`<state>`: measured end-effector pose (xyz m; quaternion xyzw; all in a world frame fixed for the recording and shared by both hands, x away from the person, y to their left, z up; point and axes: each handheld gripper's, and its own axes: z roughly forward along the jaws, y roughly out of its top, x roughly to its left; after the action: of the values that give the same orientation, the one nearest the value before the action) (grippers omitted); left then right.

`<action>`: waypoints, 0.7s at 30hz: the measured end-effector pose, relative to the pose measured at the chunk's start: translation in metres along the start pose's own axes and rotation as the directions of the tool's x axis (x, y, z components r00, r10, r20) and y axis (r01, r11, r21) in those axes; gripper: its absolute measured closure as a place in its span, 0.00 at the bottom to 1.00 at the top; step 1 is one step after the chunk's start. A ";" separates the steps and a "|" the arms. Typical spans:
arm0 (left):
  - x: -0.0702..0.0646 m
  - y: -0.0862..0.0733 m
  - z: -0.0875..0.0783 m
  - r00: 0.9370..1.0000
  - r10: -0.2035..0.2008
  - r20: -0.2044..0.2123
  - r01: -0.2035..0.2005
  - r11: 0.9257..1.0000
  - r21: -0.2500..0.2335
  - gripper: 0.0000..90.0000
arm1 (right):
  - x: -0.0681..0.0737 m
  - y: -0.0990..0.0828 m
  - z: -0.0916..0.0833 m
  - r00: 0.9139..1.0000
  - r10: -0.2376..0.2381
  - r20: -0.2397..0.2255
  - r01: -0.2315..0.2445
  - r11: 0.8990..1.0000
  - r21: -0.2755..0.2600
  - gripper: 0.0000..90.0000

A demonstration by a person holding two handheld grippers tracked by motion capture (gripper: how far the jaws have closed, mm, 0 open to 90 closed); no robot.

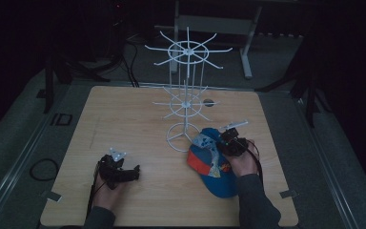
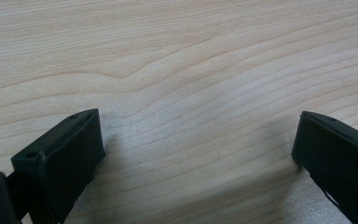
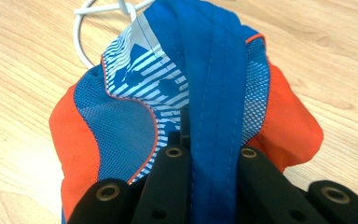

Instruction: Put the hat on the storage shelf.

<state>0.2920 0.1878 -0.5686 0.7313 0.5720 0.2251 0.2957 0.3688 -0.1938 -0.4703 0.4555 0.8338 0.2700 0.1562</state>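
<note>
- Table (image 1: 138, 119): light wood top, dark room around it.
- Wire rack (image 1: 187, 90): white, two tiers of spoke hooks on a ring base, standing upright mid-table, towards the far side. All hooks look bare.
- Cap (image 1: 214, 164): blue/orange w/ white-striped panel & mesh, lying on the table near-right, just beside the rack's base ring; in the right gripper view the ring peeks out behind the crown.
- Right gripper (image 1: 229, 143): over the cap's far part; jaws clamped tight on a fold of blue fabric (image 3: 213, 116) running up btwn them.
- Left gripper (image 1: 124, 172): resting near-left, well apart from cap & rack; jaws spread wide w/ nothing btwn them, just bare wood underneath.
- Step, as I read it: grasp is made, lift is starting – likely the cap goes onto a rack hook.
- Next move prob. needs: raise the cap clear of the base ring, bring the back opening or strap to a lower hook tip, keep the grip firm since fabric is floppy. Left could steady the rack.
- Writing: no brand or text readable; panel pattern is too broken up to tell.
</note>
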 end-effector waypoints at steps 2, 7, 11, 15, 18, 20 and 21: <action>0.000 0.000 0.000 1.000 0.002 0.000 -0.002 1.000 0.000 0.03 | -0.002 -0.001 -0.003 1.000 -0.001 0.005 0.001 1.000 -0.006 0.99; 0.000 0.000 0.000 1.000 0.002 0.000 -0.002 1.000 0.000 0.03 | -0.007 -0.003 -0.012 1.000 0.002 0.011 -0.002 1.000 -0.028 0.99; 0.000 0.000 0.000 1.000 0.002 0.000 -0.002 1.000 0.000 0.03 | -0.012 -0.005 -0.021 1.000 0.008 0.017 -0.008 0.999 -0.049 0.98; 0.000 0.000 0.000 1.000 0.002 0.000 -0.002 1.000 0.000 0.03 | -0.016 -0.005 -0.027 1.000 0.013 0.023 -0.012 0.998 -0.058 0.98; 0.000 0.000 0.000 1.000 0.001 0.000 -0.001 1.000 0.000 0.03 | -0.018 -0.006 -0.030 1.000 0.017 0.025 -0.015 0.998 -0.065 0.98; 0.000 0.000 0.000 1.000 0.000 0.001 0.000 1.000 -0.001 0.03 | -0.020 -0.006 -0.032 0.999 0.023 0.027 -0.021 0.997 -0.069 0.98; 0.000 0.000 0.000 1.000 0.002 0.000 -0.002 1.000 -0.001 0.03 | -0.022 -0.006 -0.035 0.999 0.027 0.027 -0.025 0.997 -0.071 0.98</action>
<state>0.2921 0.1878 -0.5686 0.7316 0.5712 0.2255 0.2958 0.3587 -0.2262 -0.4452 0.4641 0.8156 0.2948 0.1805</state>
